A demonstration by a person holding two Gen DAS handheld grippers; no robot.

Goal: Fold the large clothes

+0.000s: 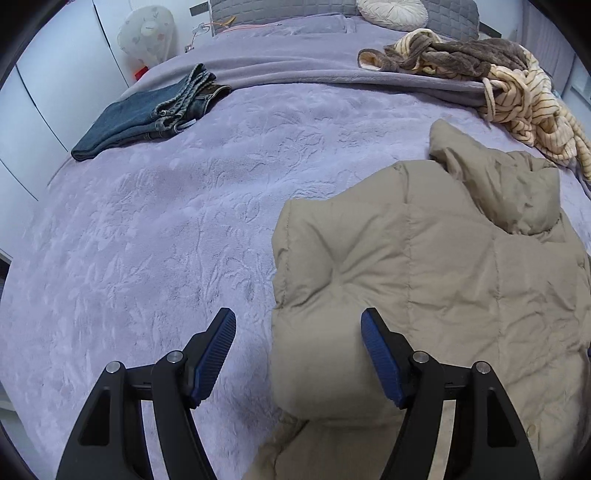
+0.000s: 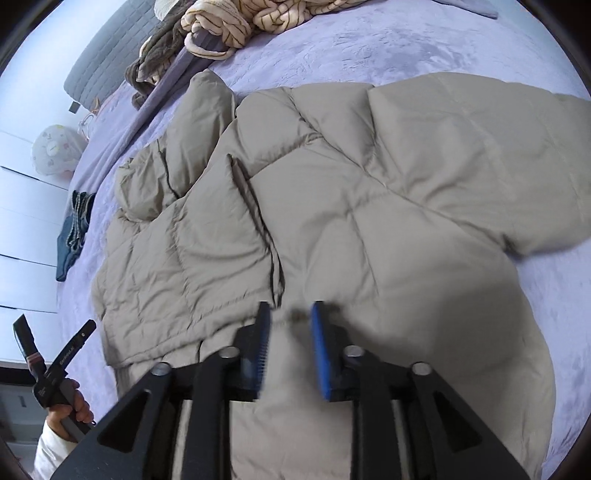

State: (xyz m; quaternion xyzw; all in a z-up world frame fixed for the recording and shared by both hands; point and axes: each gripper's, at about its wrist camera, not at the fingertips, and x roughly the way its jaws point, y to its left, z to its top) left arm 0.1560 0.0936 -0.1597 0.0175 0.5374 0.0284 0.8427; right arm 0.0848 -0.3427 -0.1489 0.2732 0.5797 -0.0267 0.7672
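A beige puffer jacket [image 1: 424, 277] [image 2: 369, 221] lies spread on the purple bed cover [image 1: 147, 240] [image 2: 443, 48], with one sleeve folded in over its body. My left gripper [image 1: 297, 325] stands open above the jacket's left edge; one pad is over the cover and the other over the fabric, and neither presses on it. In the right wrist view the left gripper [image 2: 55, 323] shows at the lower left, held in a hand [image 2: 74, 406]. My right gripper [image 2: 290, 314] hangs over the jacket's lower middle, blurred. Its pads stand apart with only jacket cloth below the gap.
Folded blue jeans [image 1: 147, 118] [image 2: 72, 229] lie at the far left of the bed. A heap of striped and brown clothes [image 1: 517, 96] [image 2: 229, 22] sits at the far right near a round cushion [image 1: 391, 13]. A fan [image 1: 146, 31] and white cupboards stand beyond the bed.
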